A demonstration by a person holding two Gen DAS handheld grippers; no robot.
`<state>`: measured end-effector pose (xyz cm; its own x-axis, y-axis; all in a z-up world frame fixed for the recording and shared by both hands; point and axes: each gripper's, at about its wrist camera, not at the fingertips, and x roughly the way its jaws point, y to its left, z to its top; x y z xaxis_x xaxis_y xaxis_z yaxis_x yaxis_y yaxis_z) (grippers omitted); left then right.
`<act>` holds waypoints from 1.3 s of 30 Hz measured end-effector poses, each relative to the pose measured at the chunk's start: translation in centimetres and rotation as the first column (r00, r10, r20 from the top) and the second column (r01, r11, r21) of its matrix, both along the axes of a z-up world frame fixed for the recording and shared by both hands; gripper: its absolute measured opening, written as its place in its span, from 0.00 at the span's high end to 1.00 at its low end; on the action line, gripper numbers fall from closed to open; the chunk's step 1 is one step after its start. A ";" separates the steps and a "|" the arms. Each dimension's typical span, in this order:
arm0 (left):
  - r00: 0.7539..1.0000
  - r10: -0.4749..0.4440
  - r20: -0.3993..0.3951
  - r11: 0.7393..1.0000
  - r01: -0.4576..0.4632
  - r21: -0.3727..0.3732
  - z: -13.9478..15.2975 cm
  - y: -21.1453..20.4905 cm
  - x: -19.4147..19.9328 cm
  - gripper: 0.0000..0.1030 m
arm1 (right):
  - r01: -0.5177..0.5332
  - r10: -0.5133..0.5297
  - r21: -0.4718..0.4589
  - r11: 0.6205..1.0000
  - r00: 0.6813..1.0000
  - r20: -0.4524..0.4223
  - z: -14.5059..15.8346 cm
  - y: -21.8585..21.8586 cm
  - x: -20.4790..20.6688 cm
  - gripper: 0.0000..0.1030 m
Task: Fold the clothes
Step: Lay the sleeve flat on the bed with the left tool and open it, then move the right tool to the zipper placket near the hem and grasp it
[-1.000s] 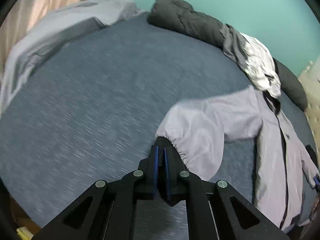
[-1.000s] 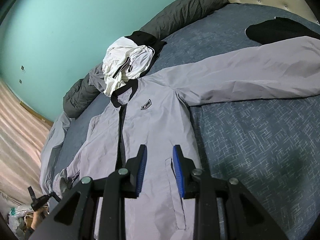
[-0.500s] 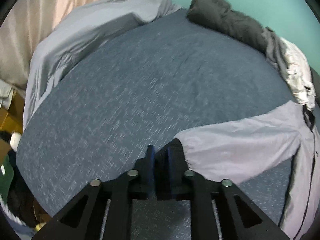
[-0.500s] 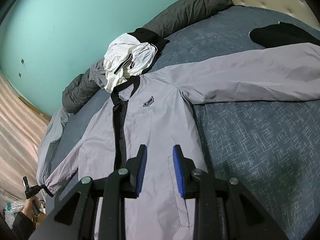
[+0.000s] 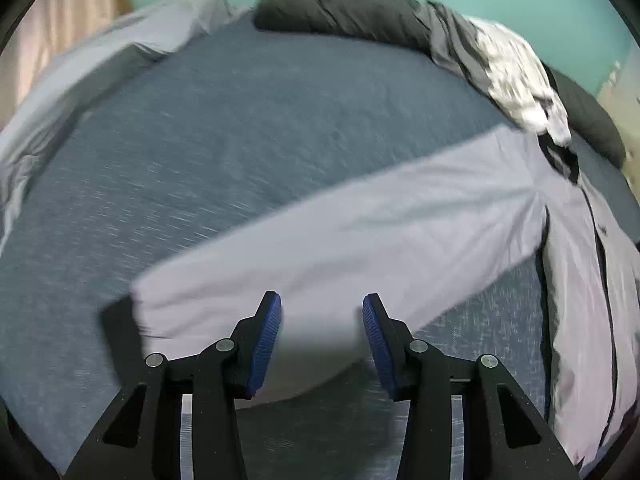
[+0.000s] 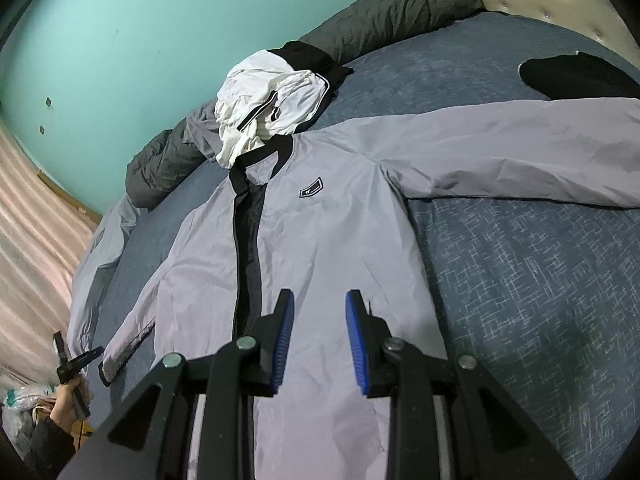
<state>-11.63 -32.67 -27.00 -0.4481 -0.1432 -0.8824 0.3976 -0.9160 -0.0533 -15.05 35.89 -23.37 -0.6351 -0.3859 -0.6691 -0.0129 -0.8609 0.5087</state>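
A light grey jacket [image 6: 340, 240] with a black zip band lies face up on the blue bed [image 6: 540, 300], both sleeves spread out to the sides. In the left wrist view one sleeve [image 5: 360, 232] stretches flat across the bed, its dark cuff [image 5: 120, 320] at the lower left. My left gripper [image 5: 322, 312] hovers just above that sleeve; its jaws are opening and the pads touch nothing. My right gripper [image 6: 320, 308] hangs over the jacket's front near the zip, jaws apart, nothing between them. The right wrist view also shows the left gripper [image 6: 76, 364] in a hand beside the cuff.
A crumpled white and black garment [image 6: 272, 104] lies at the jacket's collar, against a rolled dark grey duvet [image 6: 400, 12]. A black garment [image 6: 576, 76] lies beyond the other sleeve. A pale grey sheet [image 5: 100, 68] bunches at the bed's left edge by the curtain [image 6: 36, 240].
The left gripper pulled the sleeve out straight to the side, lowered it onto the bed and let go of the cuff, its jaws now apart. The right gripper barely shifted.
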 end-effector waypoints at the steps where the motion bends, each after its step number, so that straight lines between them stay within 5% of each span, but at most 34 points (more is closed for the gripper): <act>1: 0.999 0.001 0.036 1.000 -0.001 -0.001 -1.1 0.3 -0.2 0.55 | -0.001 0.001 0.000 1.000 1.000 0.000 0.0 0.0 0.0 0.75; 3: 0.997 0.000 0.078 1.000 -0.001 0.010 -2.9 0.5 0.0 0.55 | -0.001 0.001 0.000 1.000 1.000 0.000 0.0 0.0 0.1 0.75; 8: 0.999 0.049 -0.009 0.999 -0.049 -0.008 -1.1 0.8 0.5 0.55 | -0.005 0.005 -0.005 1.000 1.000 0.003 -0.3 0.1 0.1 0.75; 13: 0.998 -0.046 -0.034 0.999 0.046 -0.002 -0.2 3.2 -2.1 0.53 | -0.011 0.011 -0.015 1.000 1.000 0.011 -0.9 -0.2 -0.3 0.75; 17: 0.995 -0.102 -0.022 0.994 0.102 0.022 -1.5 5.6 -4.4 0.52 | -0.015 0.016 -0.027 1.000 1.000 0.017 -1.5 -0.4 -0.1 0.75; 21: 0.997 -0.066 0.040 0.997 0.064 0.045 -4.7 5.4 -5.7 0.52 | -0.021 0.022 -0.028 0.999 0.999 0.031 -2.0 -0.4 0.2 0.75; 27: 0.996 -0.069 -0.048 0.996 0.071 0.046 -2.4 6.5 -5.8 0.48 | -0.020 0.021 -0.028 0.999 0.999 0.031 -2.2 0.3 0.4 0.75; 32: 0.992 -0.120 0.041 0.992 0.118 0.042 -4.1 8.2 -6.5 0.45 | -0.016 0.018 -0.045 0.999 0.999 0.042 -2.9 0.1 0.0 0.75; 39: 0.992 -0.123 -0.032 0.988 0.126 0.095 -1.4 10.3 -5.1 0.44 | -0.064 0.066 -0.049 0.997 0.997 0.045 -2.6 -1.4 0.3 0.75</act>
